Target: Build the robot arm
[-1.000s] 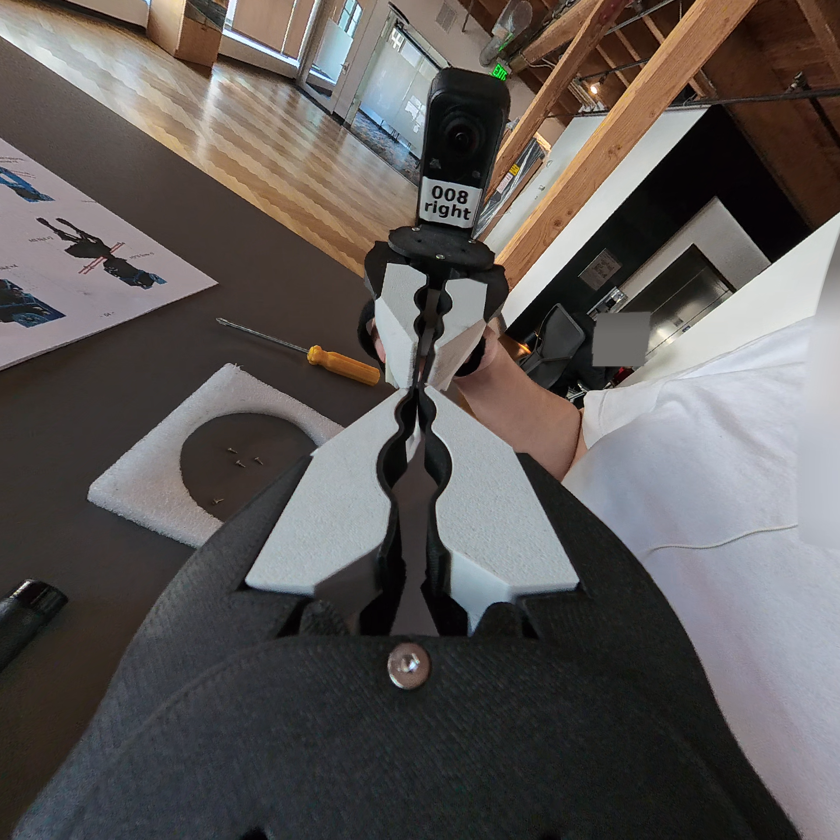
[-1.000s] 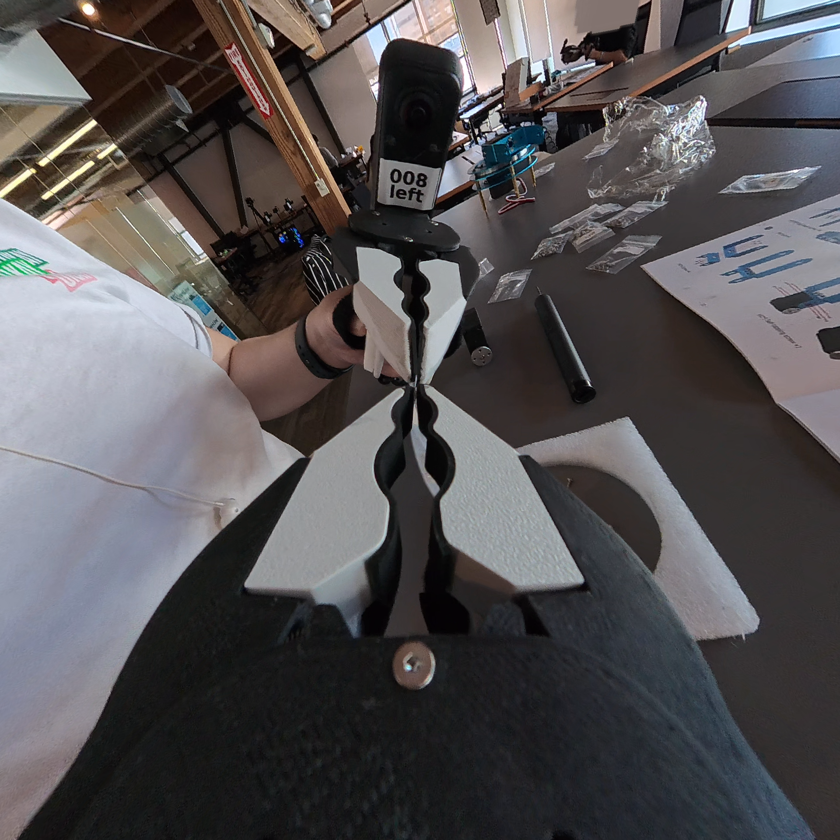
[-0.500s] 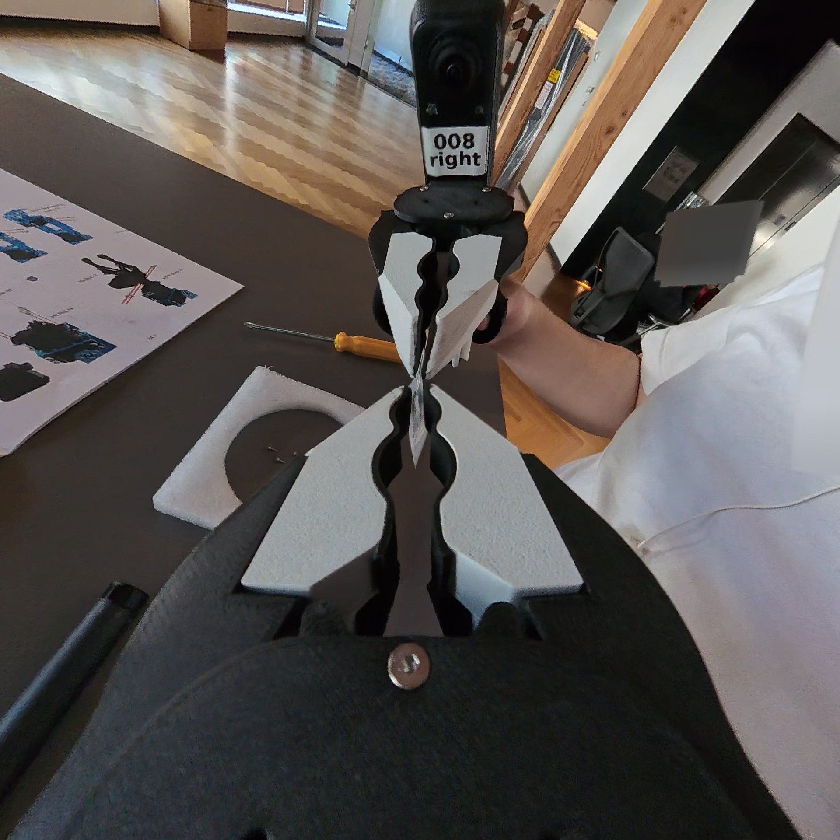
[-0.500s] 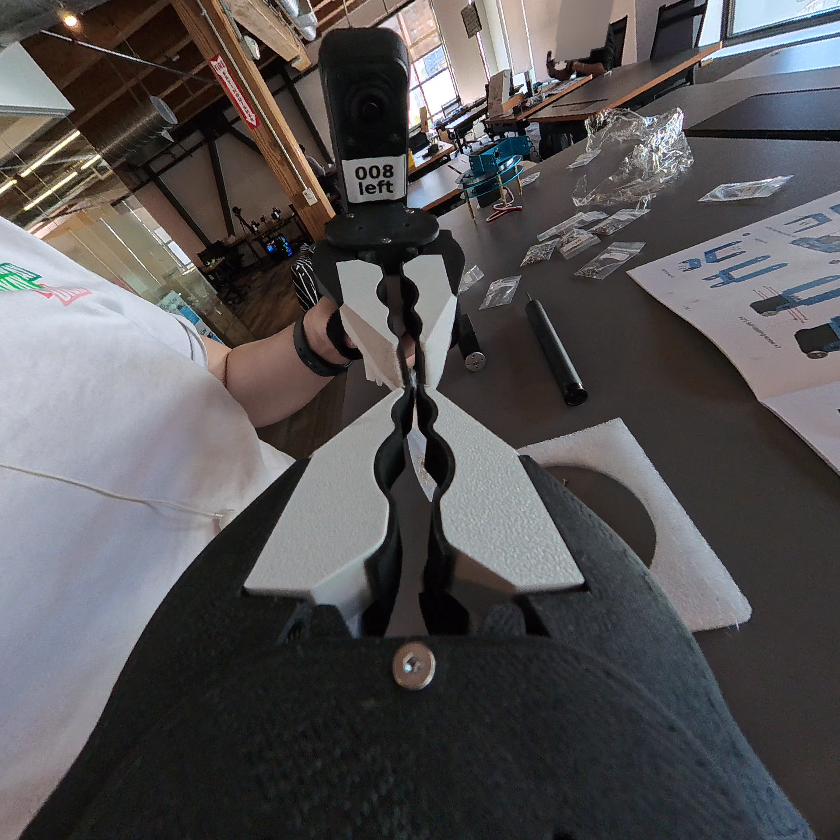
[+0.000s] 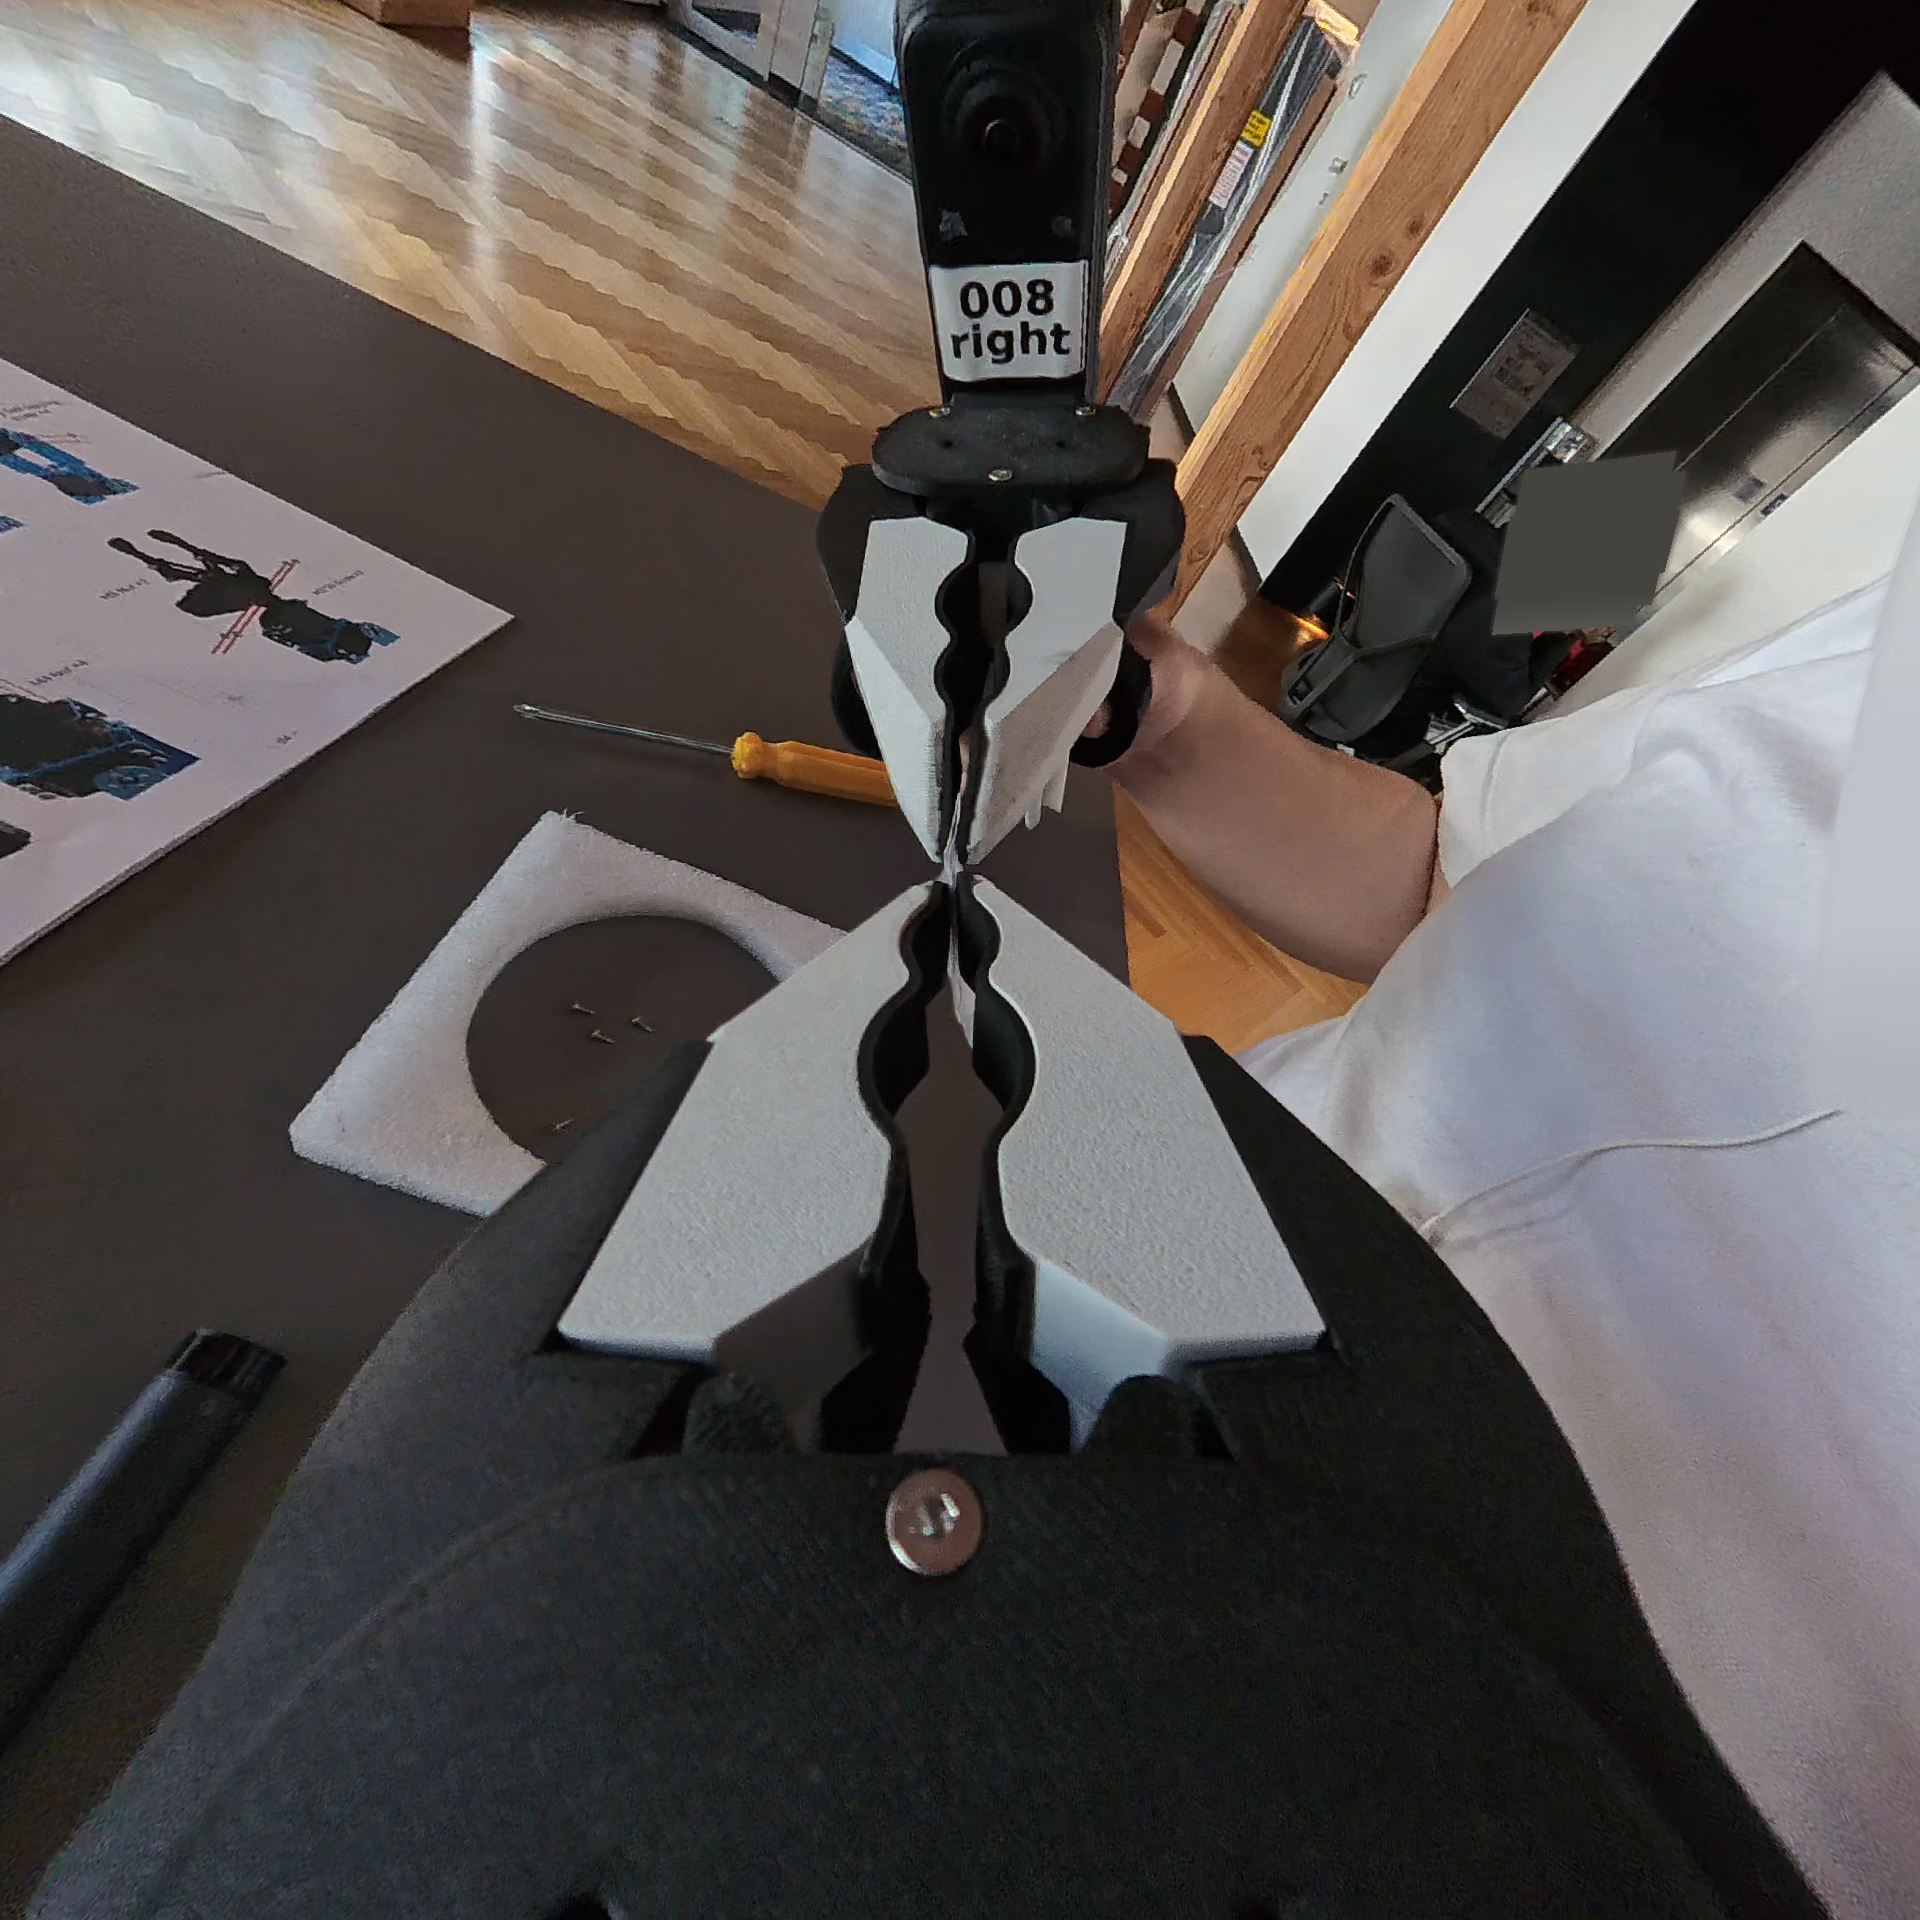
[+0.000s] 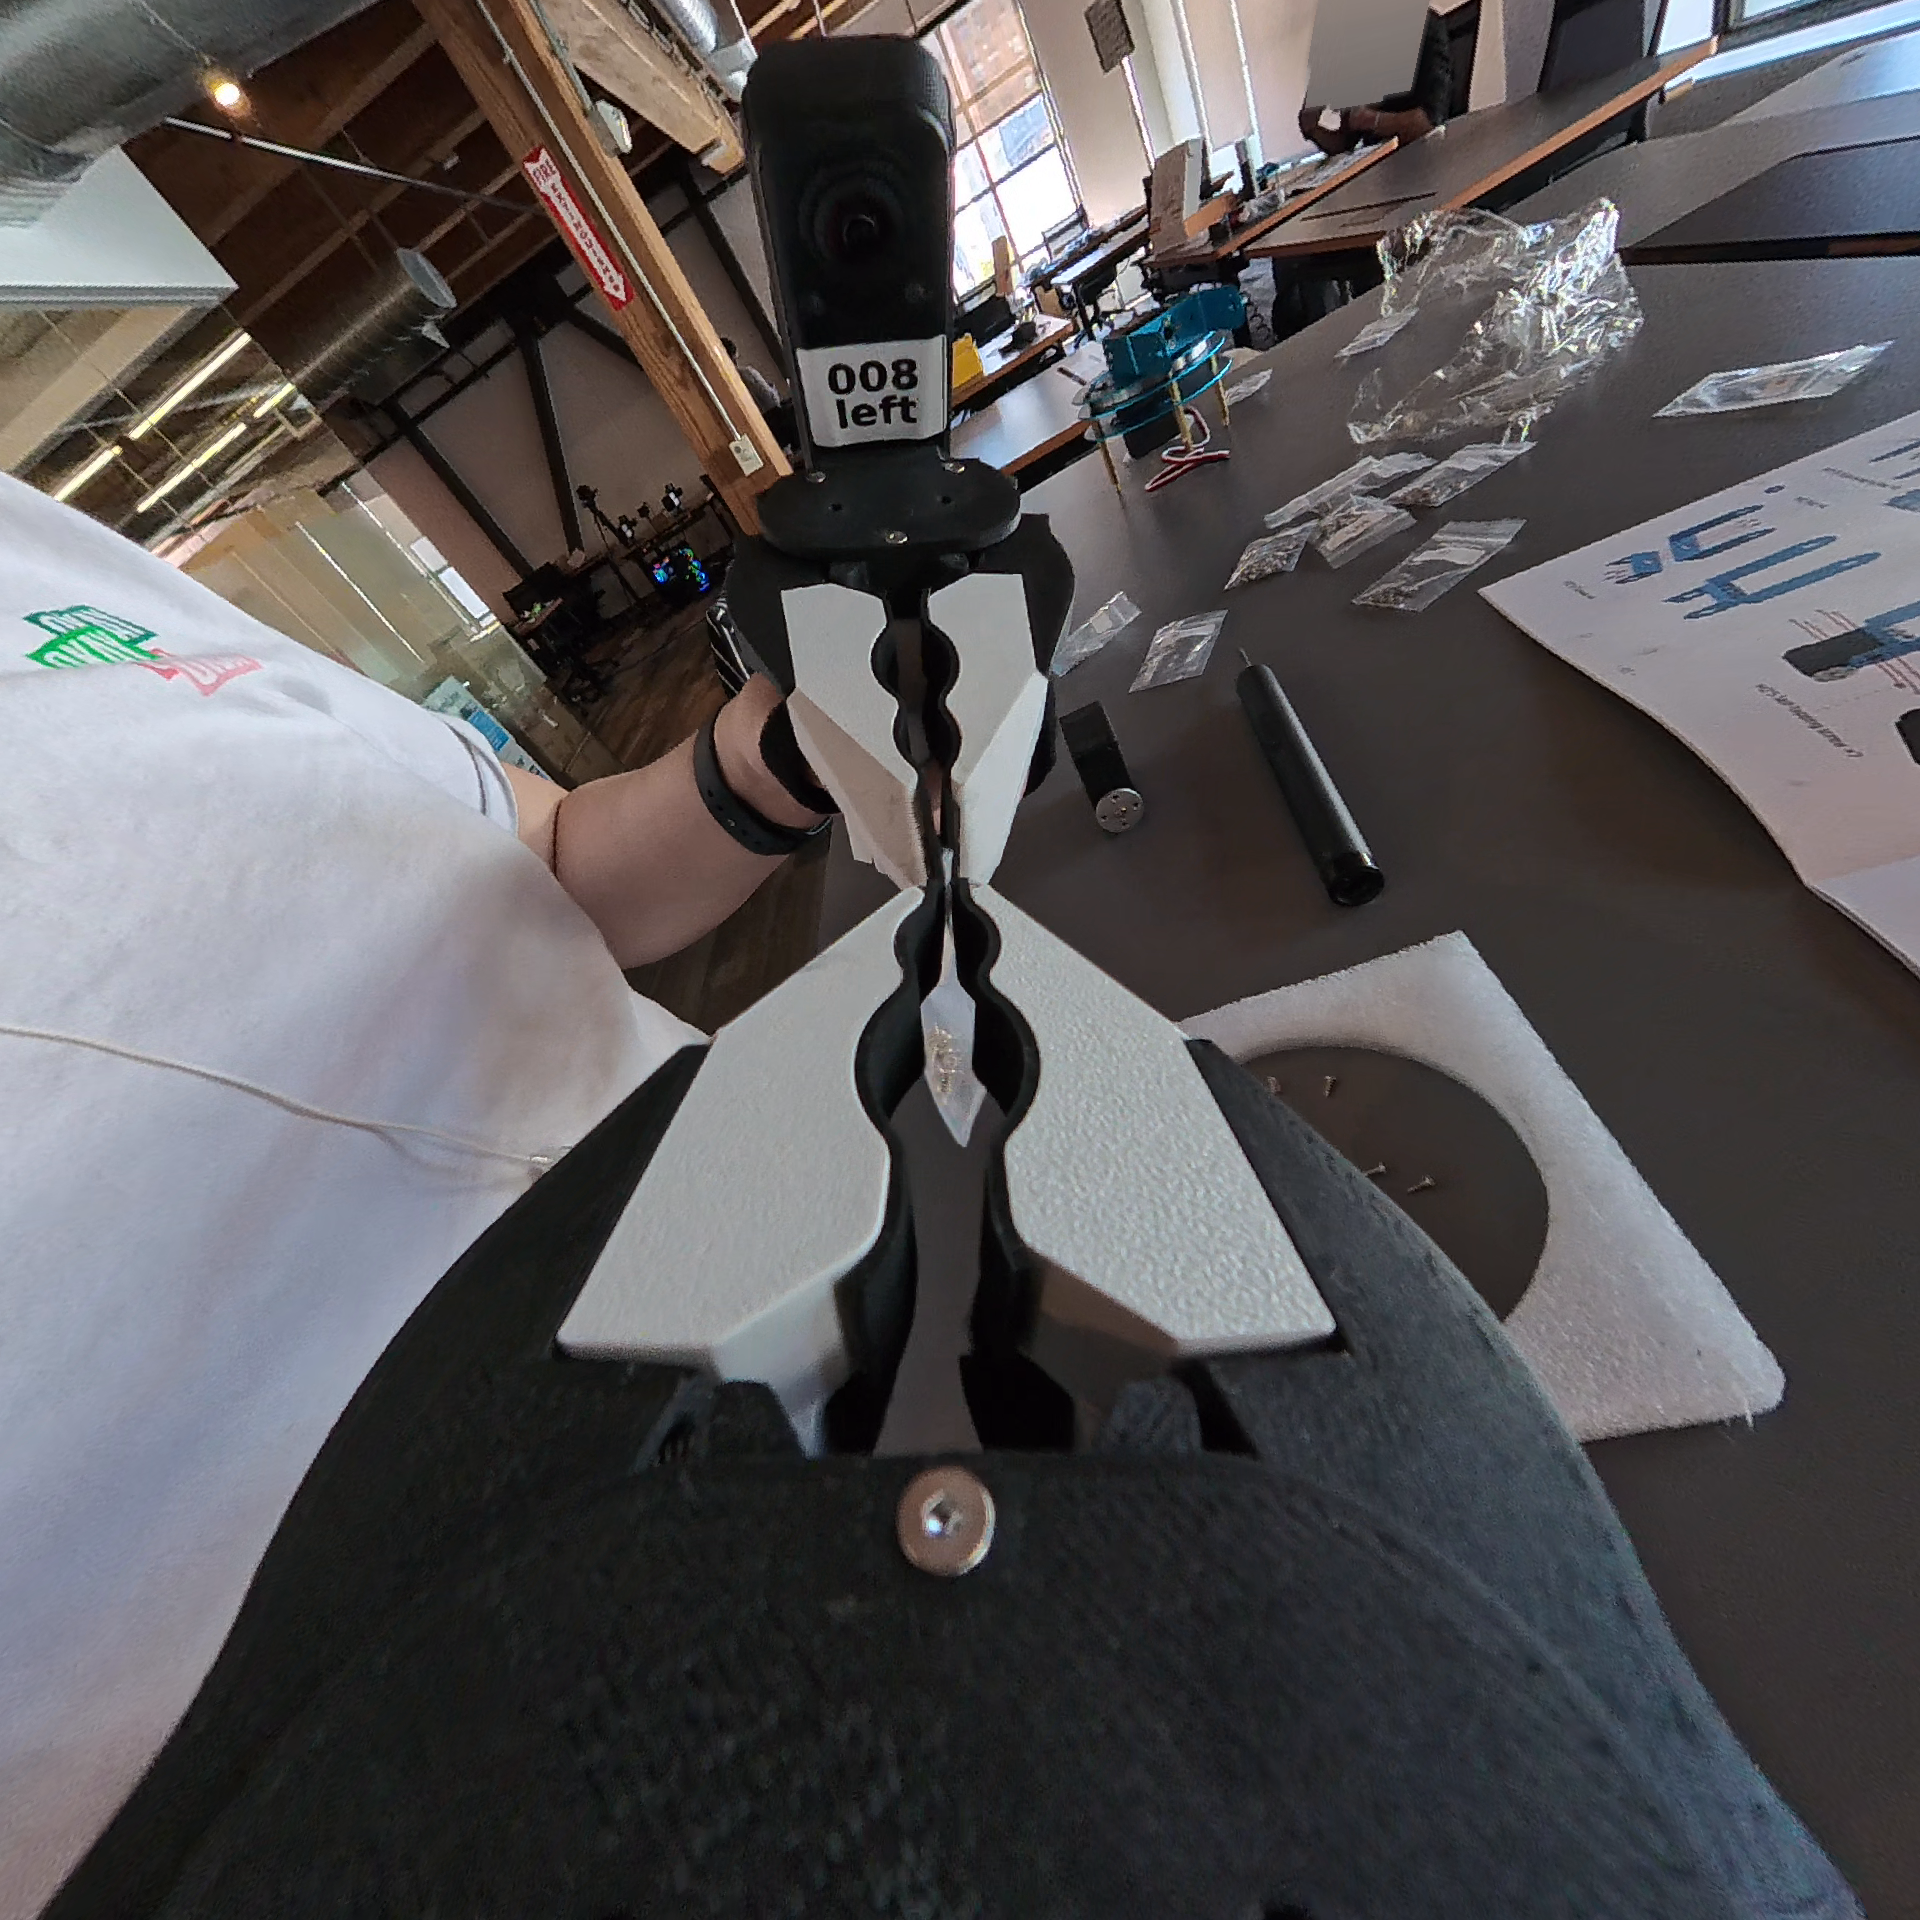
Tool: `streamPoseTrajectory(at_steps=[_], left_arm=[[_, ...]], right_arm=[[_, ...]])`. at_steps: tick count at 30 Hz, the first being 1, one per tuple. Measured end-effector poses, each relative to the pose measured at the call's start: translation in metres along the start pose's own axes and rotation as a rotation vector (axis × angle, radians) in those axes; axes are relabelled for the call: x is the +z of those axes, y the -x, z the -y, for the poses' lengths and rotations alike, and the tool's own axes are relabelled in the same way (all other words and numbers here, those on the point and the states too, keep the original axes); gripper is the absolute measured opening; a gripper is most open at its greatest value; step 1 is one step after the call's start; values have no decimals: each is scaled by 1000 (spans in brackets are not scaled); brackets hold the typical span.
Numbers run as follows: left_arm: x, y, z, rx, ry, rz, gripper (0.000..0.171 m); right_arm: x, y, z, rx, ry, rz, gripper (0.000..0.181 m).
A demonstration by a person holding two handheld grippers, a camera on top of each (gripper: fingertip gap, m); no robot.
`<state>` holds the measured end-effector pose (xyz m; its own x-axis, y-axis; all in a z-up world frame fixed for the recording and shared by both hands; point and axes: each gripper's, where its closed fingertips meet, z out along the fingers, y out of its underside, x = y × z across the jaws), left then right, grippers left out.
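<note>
Shows right tool (image 5: 954,847) nearer and larger in left wrist view than one second ago, and brings more of tube (image 5: 114,1496) into lower left corner.

Tool state:
- Sets left tool (image 5: 951,896) tip to tip with right tool, above near edge of bench (image 5: 623,582).
- Shows both tools closed, each pinching bag (image 6: 951,1049) at its tips.
- Locates bag, small, clear and holding tiny metal parts, in gap between right tool fingers, just behind pinched tips; only a thin pale sliver of it shows between left tool fingers in left wrist view.
- Shows a hand (image 5: 1153,686) gripping right tool handle, and a hand (image 6: 748,748) with dark wristband gripping left tool handle.

Surroundings on bench:
- Finds white foam pad (image 5: 416,1091) lying flat below tools, with round cutout exposing bench and several loose screws (image 5: 603,1023).
- Finds screwdriver (image 5: 810,769), orange-handled, just beyond pad, partly behind right tool.
- Finds printed sheet (image 5: 156,644) well apart from pad, on far side.
- Finds short cylinder (image 6: 1107,774) beside tube in right wrist view, with packets (image 6: 1434,566) and crumpled wrap (image 6: 1507,312) farther back.
</note>
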<state>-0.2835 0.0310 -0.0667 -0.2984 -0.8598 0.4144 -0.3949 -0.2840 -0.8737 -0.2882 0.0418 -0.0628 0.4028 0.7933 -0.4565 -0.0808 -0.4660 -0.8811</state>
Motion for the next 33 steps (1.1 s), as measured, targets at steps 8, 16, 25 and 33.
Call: streamPoseTrajectory(at_steps=[8,16,25,33], left_arm=[[0,2,-2,-4,17,8,0],[-3,1,-5,-34,9,14,0],[-14,0,-12,-59,18,30,0],[-27,-7,-12,-139,-69,-21,0]], right_arm=[[3,-2,-3,-14,69,-10,0],[5,-1,-5,73,42,25,0],[1,0,-4,94,27,30,0],[8,9,-3,84,26,59,0]])
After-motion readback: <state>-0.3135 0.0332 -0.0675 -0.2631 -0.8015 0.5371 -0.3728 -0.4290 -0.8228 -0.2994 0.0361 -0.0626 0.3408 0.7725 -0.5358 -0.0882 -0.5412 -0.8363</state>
